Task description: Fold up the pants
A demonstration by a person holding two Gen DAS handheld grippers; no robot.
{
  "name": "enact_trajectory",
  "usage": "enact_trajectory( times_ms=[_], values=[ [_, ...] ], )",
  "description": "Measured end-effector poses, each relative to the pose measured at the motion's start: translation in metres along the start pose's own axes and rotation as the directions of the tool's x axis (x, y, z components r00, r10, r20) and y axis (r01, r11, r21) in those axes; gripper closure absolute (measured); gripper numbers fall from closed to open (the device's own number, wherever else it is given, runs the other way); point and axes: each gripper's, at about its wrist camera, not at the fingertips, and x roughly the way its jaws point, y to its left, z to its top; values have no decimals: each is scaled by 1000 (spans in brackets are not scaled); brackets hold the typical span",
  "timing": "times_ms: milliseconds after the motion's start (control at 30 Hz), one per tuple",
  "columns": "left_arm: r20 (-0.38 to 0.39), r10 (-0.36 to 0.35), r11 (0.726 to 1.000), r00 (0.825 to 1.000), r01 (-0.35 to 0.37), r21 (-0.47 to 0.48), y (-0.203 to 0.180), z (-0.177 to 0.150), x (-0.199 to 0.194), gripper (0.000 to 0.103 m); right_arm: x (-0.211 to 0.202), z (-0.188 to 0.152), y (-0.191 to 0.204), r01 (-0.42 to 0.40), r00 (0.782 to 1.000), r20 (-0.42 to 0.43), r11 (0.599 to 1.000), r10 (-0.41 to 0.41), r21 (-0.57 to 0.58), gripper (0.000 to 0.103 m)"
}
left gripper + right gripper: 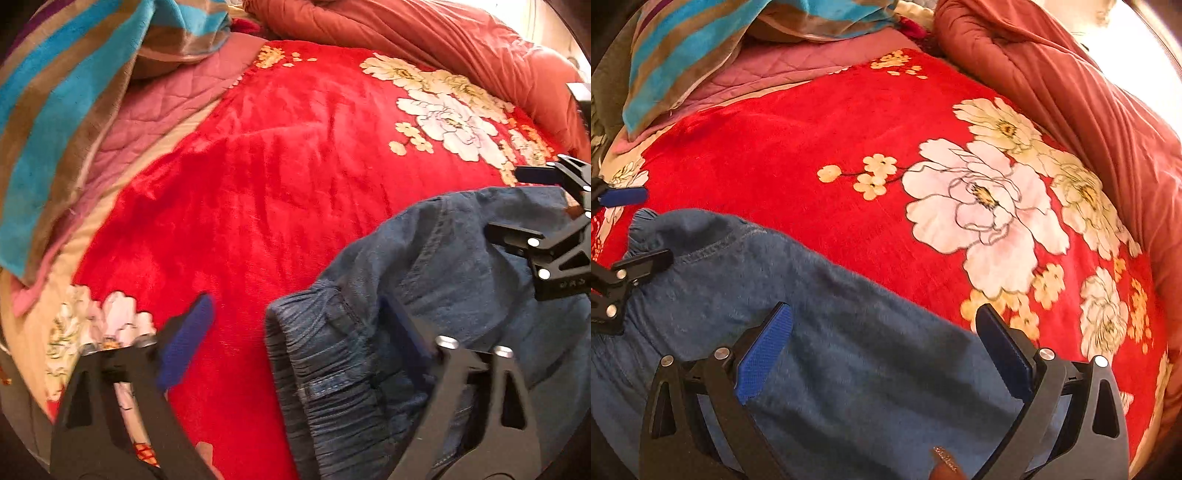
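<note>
Left wrist view: left gripper (291,339) spread, pads apart, pinching nothing. One blue pad (186,345) sits over bare red blanket (258,177); the other finger is over the gathered waistband (325,369) of the blue denim pants (443,266). Whether that finger touches the cloth is hard to tell, its pad is mostly dark and edge-on. Pants lie at the near right part of the bed, lower portion cut off by the frame edge. Right gripper (517,206) pokes in from the right border, only its fingers visible, body cut off.

Right wrist view: right gripper (882,354) also spread wide, both pads hovering over the pants (849,332), nothing clamped. Contact with the denim unclear, cloth blurred. Small brown tag or object at the bottom edge, too blurred to identify. Left gripper (635,225) enters from the left border, mostly cut off, one finger over the waistband end.

Blanket has white and yellow flowers (979,206). Striped towel (66,110) and pink quilt (159,107) heaped at the far left corner, rust-coloured duvet (1071,92) along the far right edge. Top right corner washed out by glare.
</note>
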Motion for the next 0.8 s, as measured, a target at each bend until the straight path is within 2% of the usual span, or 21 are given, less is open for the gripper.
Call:
enact_trajectory(
  times_ms=[67,100,233,433,500,533,600,667,767,800],
  values=[
    [15,-39,999,999,39,9,-1,-1,-2,64,2,3,0,-7,1000,0,1000,7,-17,4],
    [26,-44,999,999,43,15,-3,-1,-4,68,3,4,0,-10,1000,-2,1000,10,-27,4],
    [117,-42,999,992,38,34,-6,-7,-26,73,5,5,4,-9,1000,-2,997,9,-71,4],
    [212,-99,995,972,96,25,-6,-15,-56,75,6,3,15,5,1000,13,987,-3,-158,6],
    [217,-107,994,970,101,39,-9,-17,-59,76,6,2,19,-32,999,12,986,34,-161,18],
    [217,-107,994,970,100,45,-11,-18,-59,76,5,0,21,-63,998,13,986,66,-157,34],
    [208,-115,993,971,106,53,-13,-19,-59,76,1,-5,28,-90,995,32,982,97,-164,52],
    [213,-99,994,972,87,63,-14,-21,-60,76,-5,-9,33,-118,991,50,981,127,-154,75],
    [228,-79,996,971,65,66,-13,-24,-64,76,-20,-17,32,-127,987,85,987,136,-101,87],
    [232,-74,996,970,60,66,-13,-25,-66,76,-28,-21,31,-138,984,106,988,145,-75,89]
  ],
)
